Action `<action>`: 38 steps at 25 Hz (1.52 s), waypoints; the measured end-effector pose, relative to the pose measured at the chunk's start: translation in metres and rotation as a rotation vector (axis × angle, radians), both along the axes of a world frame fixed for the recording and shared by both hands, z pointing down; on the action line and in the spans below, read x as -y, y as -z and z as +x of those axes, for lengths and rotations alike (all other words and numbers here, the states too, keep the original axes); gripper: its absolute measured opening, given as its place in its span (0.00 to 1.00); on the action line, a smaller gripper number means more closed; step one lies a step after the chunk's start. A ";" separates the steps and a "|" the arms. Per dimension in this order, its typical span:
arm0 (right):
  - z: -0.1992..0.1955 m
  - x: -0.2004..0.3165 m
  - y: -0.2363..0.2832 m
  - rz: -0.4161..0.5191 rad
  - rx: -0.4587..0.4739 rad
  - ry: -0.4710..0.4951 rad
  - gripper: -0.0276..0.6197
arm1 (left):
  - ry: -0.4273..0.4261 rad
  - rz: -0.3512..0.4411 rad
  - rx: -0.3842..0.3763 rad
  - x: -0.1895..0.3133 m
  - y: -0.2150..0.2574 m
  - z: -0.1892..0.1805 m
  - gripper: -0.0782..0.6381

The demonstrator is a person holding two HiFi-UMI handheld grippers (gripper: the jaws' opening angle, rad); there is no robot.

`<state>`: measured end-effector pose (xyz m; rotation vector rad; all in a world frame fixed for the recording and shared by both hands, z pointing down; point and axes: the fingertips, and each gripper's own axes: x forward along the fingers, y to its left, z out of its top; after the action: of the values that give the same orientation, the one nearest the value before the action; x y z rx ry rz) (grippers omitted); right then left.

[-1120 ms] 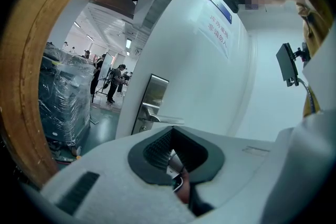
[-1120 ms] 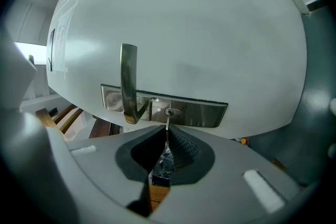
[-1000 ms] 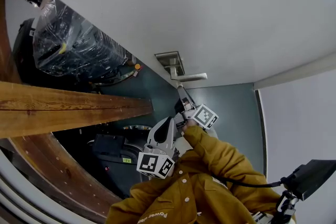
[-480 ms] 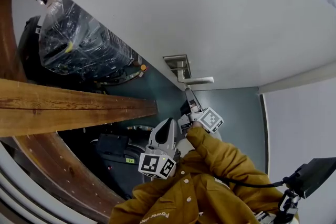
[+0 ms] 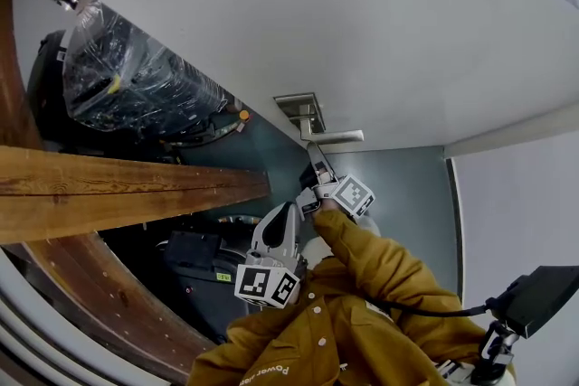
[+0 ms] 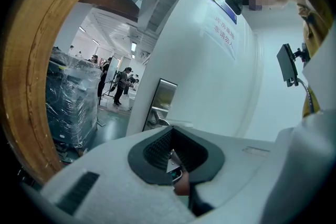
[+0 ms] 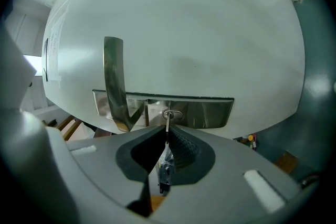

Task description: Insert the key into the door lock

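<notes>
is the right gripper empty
No, the right gripper has its jaws shut on a thin silver metal key whose blade points at the oval keyhole in the steel lock plate.

Door (image 5: pixel 389 41) plain white. Lock plate (image 7: pixel 202 112), handle (image 7: pixel 113 76) and key (image 7: pixel 167 126) bare silver metal. Left gripper (image 6: pixel 176 160) and right gripper (image 7: pixel 167 139) light grey, with black ribbed pads (image 7: pixel 184 147). Marker cubes (image 5: pixel 268 283) black-and-white squares. Sleeve (image 5: pixel 389 271) mustard. Floor (image 5: pixel 407 185) dark teal. Beam (image 5: pixel 118 185) brown wood grain.
</notes>
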<state>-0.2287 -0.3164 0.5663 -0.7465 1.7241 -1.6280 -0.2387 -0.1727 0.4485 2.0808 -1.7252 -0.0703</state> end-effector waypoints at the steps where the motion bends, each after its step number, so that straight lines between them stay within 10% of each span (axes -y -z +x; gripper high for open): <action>1: 0.000 0.004 -0.004 0.003 -0.009 0.000 0.08 | 0.004 0.000 0.005 0.002 0.000 -0.002 0.11; 14: -0.003 -0.005 0.013 0.063 0.038 0.080 0.24 | 0.009 0.006 -0.010 -0.003 -0.004 0.000 0.11; 21: 0.036 -0.025 -0.022 0.115 -0.241 0.178 0.23 | -0.010 0.024 -0.025 0.012 -0.013 0.007 0.11; 25: 0.060 -0.032 0.009 0.276 -0.350 0.236 0.05 | -0.034 0.037 -0.026 0.021 -0.016 0.012 0.11; 38: 0.099 -0.052 0.094 0.649 -0.821 0.308 0.05 | -0.091 0.065 -0.028 0.038 -0.011 0.035 0.11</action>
<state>-0.1297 -0.2646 0.4725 -0.9003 2.8617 -0.8196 -0.2037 -0.2112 0.4593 2.1917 -1.6303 -0.1293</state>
